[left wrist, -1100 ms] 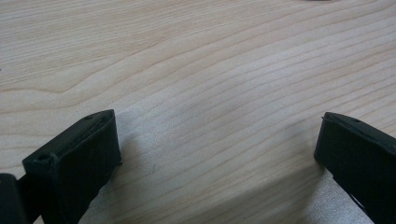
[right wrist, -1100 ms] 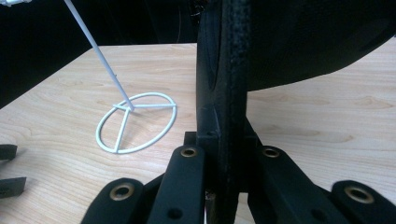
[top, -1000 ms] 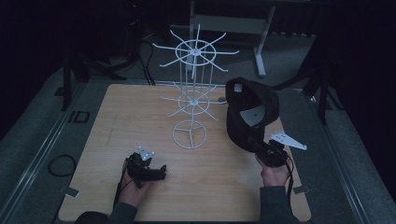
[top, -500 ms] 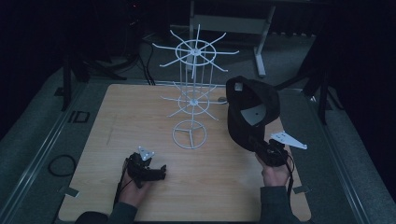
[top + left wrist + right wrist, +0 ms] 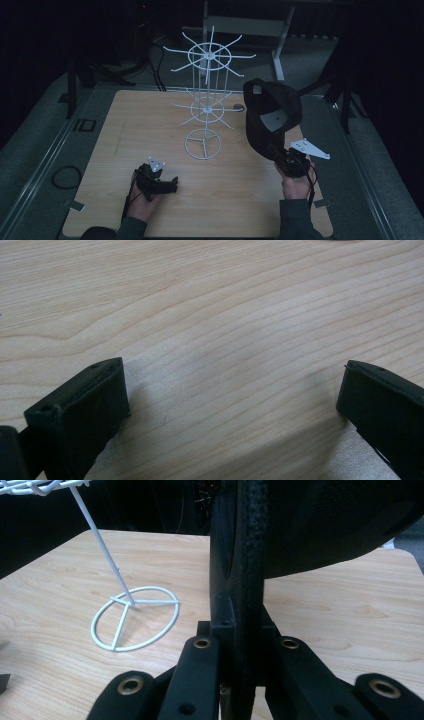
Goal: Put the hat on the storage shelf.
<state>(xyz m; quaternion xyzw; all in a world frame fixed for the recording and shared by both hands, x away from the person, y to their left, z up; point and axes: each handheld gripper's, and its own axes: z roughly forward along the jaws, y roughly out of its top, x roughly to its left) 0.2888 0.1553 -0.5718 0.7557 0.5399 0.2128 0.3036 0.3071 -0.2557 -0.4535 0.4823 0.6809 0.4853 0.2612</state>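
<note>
Dark room, pale wood table (image 5: 115, 150) lit from above. White wire rack (image 5: 206, 100) stands mid-table, two tiers of bare prongs, ring base on the wood.

Right gripper (image 5: 287, 159): jaws clenched on the edge of a black cap (image 5: 270, 117), which is held up off the table. In the right gripper view the cap's rim (image 5: 245, 580) runs straight up between the jaws, and the crown spreads above them and to their right. Rack base (image 5: 134, 618) lies ahead and left of these jaws, well apart from them.

Left gripper (image 5: 161, 184): low over bare wood near the person's side, jaws spread wide, nothing between them. Only wood grain ahead of them in the left gripper view.

Progress, as I read it: cap picked up and lifted, likely bound for a prong. Not hung yet; every prong is empty. Left to do: carry the cap across to the rack, seat it on a prong, release.
</note>
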